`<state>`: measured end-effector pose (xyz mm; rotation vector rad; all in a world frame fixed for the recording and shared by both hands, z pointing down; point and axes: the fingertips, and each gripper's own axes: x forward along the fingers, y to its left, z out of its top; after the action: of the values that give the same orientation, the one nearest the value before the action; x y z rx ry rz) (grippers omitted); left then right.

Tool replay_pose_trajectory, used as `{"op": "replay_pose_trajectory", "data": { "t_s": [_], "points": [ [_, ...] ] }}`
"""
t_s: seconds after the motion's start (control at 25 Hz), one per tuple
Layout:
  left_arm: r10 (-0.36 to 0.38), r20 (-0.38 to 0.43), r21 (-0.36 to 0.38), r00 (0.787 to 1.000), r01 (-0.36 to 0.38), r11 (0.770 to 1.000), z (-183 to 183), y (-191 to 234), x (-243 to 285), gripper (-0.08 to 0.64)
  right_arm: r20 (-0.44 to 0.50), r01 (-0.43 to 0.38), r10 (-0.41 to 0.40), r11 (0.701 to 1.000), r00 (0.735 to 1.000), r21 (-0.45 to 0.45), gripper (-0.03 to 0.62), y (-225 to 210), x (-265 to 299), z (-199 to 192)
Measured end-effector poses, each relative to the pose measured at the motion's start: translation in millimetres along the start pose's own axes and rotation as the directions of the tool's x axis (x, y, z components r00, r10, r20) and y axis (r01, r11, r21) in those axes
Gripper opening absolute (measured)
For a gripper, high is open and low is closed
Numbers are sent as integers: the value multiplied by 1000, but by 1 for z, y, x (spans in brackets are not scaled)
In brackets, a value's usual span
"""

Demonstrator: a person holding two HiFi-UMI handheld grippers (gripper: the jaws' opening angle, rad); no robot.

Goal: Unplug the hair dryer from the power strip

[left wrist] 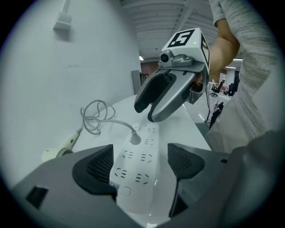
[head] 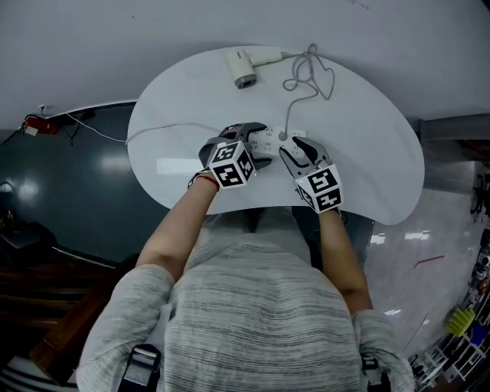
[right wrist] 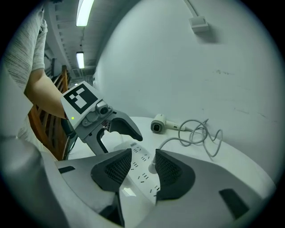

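On table (head: 367, 153): one dryer (head: 243, 69) (one strip (left wrist: 141, 165))

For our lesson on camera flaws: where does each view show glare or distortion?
Head view: glare patch on the white table, its rim bowed by the wide lens. Left gripper view: black corners; the power strip looks sharp. Right gripper view: a ceiling lamp blooms; the hair dryer is clear.

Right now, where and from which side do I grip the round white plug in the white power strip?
Pinch the round white plug across its sides, from above: it stands upright in the white power strip, its cord bending away.
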<state>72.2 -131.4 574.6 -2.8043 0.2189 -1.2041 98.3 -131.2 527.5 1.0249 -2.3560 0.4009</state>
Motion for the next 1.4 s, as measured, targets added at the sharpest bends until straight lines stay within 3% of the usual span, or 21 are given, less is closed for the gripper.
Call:
{"op": "replay_pose_trajectory", "data": {
  "t_s": [0.16, 0.36, 0.68, 1.08, 1.28, 1.4],
  "points": [
    [-31, -68, -10, 997, 31, 999, -14, 1, 15, 397, -34, -21, 20, 1000, 999, -19, 162, -7, 14, -8],
    [-36, -144, 35, 989, 41, 999, -24, 4, 31, 433, -76, -43, 39, 998, 996, -48, 162, -14, 25, -16],
    [-85, -246, 52, 966, 101, 994, -37, 7, 51, 442, -133, -78, 69, 995, 989, -58, 163, -14, 38, -26],
    [-87, -198, 54, 976, 100, 994, -33, 8, 54, 442, -188, -86, 68, 992, 980, -89, 160, -19, 49, -32],
    [-88, -202, 42, 975, 98, 994, -35, 6, 56, 442, -204, -65, 35, 988, 978, -142, 69, -23, 51, -32],
    [-83, -201, 47, 976, 94, 995, -34, 5, 58, 442, -199, -58, 28, 987, 980, -148, 60, -24, 50, -32]
  ]
}}
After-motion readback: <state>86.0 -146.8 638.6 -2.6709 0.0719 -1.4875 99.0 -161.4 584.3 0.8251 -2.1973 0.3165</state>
